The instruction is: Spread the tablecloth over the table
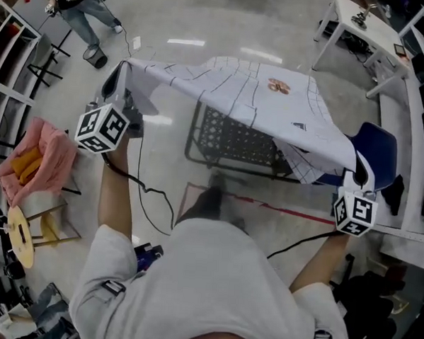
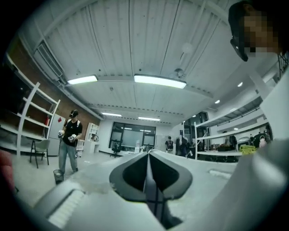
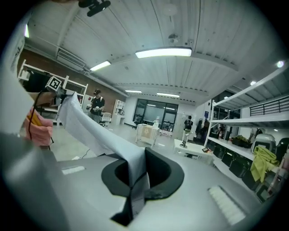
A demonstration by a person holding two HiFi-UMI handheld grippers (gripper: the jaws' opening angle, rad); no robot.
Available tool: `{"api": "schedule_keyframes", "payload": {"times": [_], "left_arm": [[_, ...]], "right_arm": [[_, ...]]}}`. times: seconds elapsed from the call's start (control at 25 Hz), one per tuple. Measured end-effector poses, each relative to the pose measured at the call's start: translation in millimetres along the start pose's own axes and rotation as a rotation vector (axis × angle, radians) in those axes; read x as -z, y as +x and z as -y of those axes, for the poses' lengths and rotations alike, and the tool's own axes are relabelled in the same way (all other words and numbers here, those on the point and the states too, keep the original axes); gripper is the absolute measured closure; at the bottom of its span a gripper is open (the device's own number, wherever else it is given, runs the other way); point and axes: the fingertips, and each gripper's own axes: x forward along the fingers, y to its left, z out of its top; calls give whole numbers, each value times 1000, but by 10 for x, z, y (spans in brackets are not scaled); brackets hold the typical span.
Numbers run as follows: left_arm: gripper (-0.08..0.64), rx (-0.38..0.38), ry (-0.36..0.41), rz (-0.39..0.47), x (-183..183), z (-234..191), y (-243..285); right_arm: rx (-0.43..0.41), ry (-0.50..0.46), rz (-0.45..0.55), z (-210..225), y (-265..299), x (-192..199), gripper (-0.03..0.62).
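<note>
Now | left gripper (image 2: 149, 180), right gripper (image 3: 135, 180): each clamped on tablecloth (image 1: 237, 88) | sagging over black mesh table (image 1: 235, 142) | blue chair (image 1: 383, 149) beside right gripper

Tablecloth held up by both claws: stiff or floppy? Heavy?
Probably floppy: the tablecloth sags and folds between the left claw and right claw. Likely light: a thin pinched edge in each claw carries it. It might catch on the table, whose top is an open grid.
</note>
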Motion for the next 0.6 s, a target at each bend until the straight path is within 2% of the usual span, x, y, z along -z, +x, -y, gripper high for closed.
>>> {"api": "schedule_keyframes", "payload": {"times": [0.16, 0.28, 0.36, 0.48, 0.6], "left_arm": [[537, -51, -26, -93, 554, 130, -784], [537, -70, -85, -143, 877, 147, -1157], [537, -48, -102, -160, 1000, 228, -1312], [537, 27, -98, -177, 1116, 586, -1413], [537, 50, -106, -187, 1175, 720, -1519]], "right_arm": [[-61, -40, -97, -29, -491, 463, 584], [-72, -139, -174, -64, -677, 704, 584], [-59, -198, -203, 21, -821, 759, 584], [8, -158, -192, 407, -1022, 726, 584], [42, -197, -202, 563, -1068, 649, 584]]}}
